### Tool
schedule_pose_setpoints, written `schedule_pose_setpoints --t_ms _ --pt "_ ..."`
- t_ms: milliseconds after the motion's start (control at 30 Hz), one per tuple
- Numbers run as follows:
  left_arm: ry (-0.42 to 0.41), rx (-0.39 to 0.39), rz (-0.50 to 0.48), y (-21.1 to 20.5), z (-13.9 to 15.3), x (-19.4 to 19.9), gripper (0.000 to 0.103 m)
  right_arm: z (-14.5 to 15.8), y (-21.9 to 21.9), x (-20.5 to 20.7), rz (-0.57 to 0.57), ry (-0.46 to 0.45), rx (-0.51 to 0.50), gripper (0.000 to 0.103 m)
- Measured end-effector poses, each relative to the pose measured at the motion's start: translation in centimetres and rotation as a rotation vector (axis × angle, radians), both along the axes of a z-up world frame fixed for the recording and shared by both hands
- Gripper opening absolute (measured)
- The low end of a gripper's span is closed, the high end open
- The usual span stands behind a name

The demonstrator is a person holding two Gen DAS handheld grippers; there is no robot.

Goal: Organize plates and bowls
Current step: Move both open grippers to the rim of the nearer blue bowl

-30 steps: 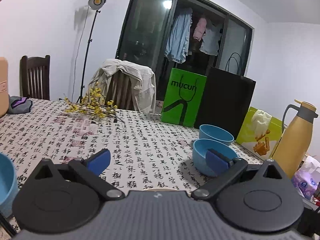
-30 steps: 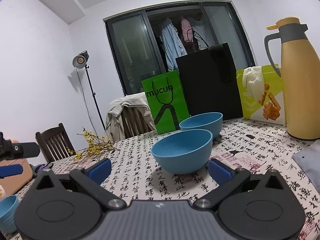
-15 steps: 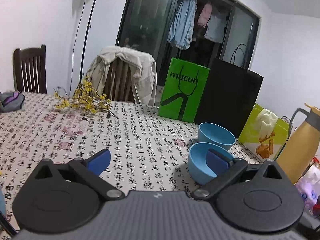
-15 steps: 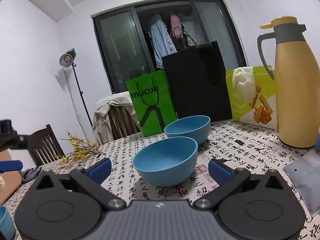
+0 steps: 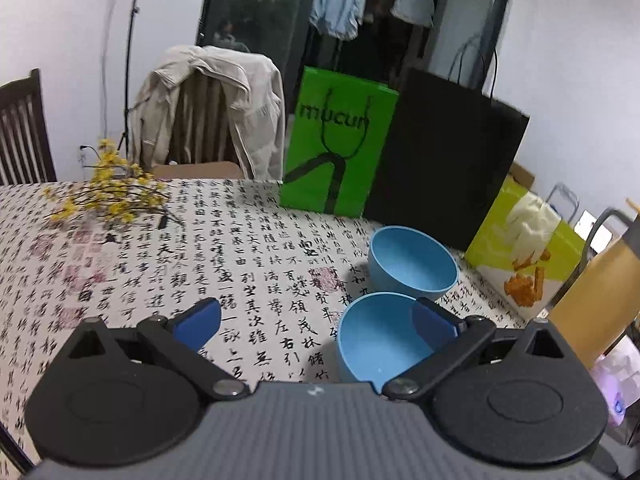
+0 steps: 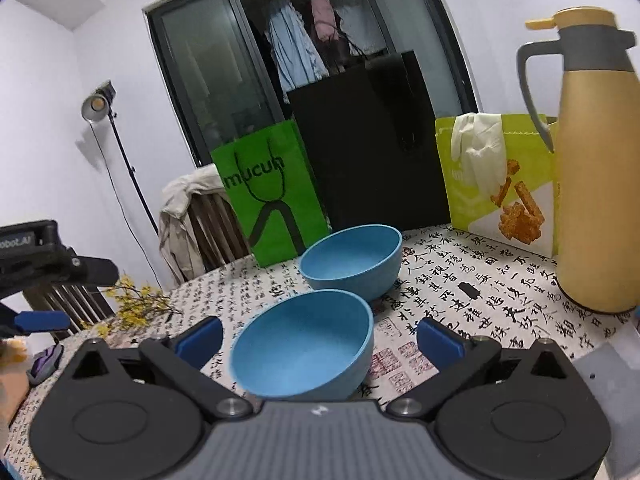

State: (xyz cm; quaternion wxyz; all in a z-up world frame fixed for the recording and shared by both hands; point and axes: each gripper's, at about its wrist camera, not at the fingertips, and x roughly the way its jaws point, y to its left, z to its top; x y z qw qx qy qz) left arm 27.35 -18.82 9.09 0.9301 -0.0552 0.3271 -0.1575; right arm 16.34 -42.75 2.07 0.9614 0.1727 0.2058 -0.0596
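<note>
Two blue bowls stand on the table's printed cloth. In the left wrist view the near bowl (image 5: 376,340) sits low at the right, with the far bowl (image 5: 412,264) just behind it. My left gripper (image 5: 316,318) is open above the cloth; its right pad overlaps the near bowl's rim in the image. In the right wrist view the near bowl (image 6: 304,348) lies between the wide-spread fingers of my open right gripper (image 6: 318,338), and the far bowl (image 6: 352,258) stands behind it. Nothing is held. The left gripper (image 6: 36,320) shows at the left edge there.
A green paper bag (image 5: 340,144), a black bag (image 5: 444,160) and a yellow-green snack bag (image 6: 500,184) line the table's far side. A tan thermos jug (image 6: 596,168) stands at the right. Yellow flower twigs (image 5: 100,196) lie at the left. A chair with a jacket (image 5: 208,108) stands behind.
Both grippers have moved toward the bowls. The left view now looks down into them, and the near bowl has come in between the right gripper's fingers. Both grippers stay open.
</note>
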Motion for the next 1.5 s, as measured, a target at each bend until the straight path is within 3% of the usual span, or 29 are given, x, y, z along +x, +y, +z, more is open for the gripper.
schedule_pose_setpoints --t_ms 367,667,1033,1500 --pt "0.143 0.084 -0.050 -5.4 -3.7 6.5 0.103 -1.2 -2.3 6.0 -0.023 0.140 0.011 0.103" --pt "0.273 0.129 -0.064 -7.1 -7.6 11.7 0.103 -3.1 -3.0 9.9 -0.068 0.261 0.009 0.103" --pt "0.305 0.184 -0.119 -9.2 -9.5 13.6 0.103 -4.6 -2.9 13.1 -0.085 0.320 0.015 0.101" --pt "0.298 0.215 -0.138 -9.8 -11.4 13.9 0.100 -6.1 -1.7 15.0 -0.066 0.365 0.002 0.084"
